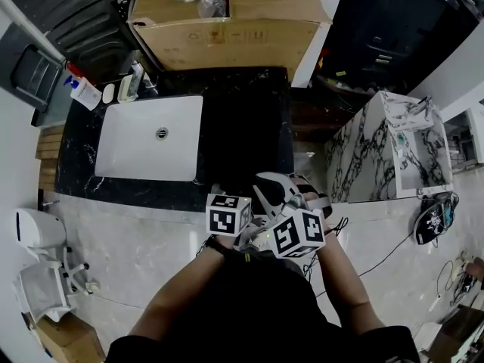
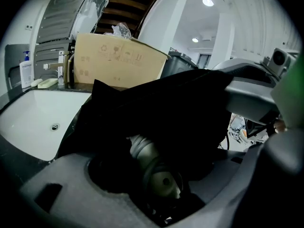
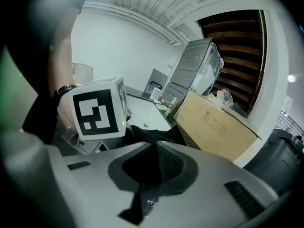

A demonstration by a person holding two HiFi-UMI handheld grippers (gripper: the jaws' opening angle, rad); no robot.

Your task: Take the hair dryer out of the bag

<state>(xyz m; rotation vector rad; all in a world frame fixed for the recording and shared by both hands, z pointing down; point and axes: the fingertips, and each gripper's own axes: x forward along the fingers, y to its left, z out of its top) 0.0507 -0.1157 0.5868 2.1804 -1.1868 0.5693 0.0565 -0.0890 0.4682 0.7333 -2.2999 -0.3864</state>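
Observation:
A black fabric bag (image 2: 156, 103) lies at the front edge of the dark counter (image 1: 249, 112), its mouth turned toward me. Inside the opening a grey hair dryer (image 2: 154, 167) shows its rounded end; the rest is hidden in the bag. My left gripper (image 2: 156, 186) is open, its jaws standing wide on either side of the hair dryer without pressing on it. My right gripper (image 3: 151, 172) is shut on a fold of the bag (image 3: 152, 137) just right of the left one. The left gripper's marker cube (image 3: 97, 109) is close beside it.
A white sink (image 1: 151, 137) is set in the counter to the left, with a soap bottle (image 1: 85, 91) behind it. A large cardboard box (image 1: 227, 21) stands at the back. A marble-patterned cabinet (image 1: 393, 146) is to the right, and cables (image 1: 378, 259) lie on the floor.

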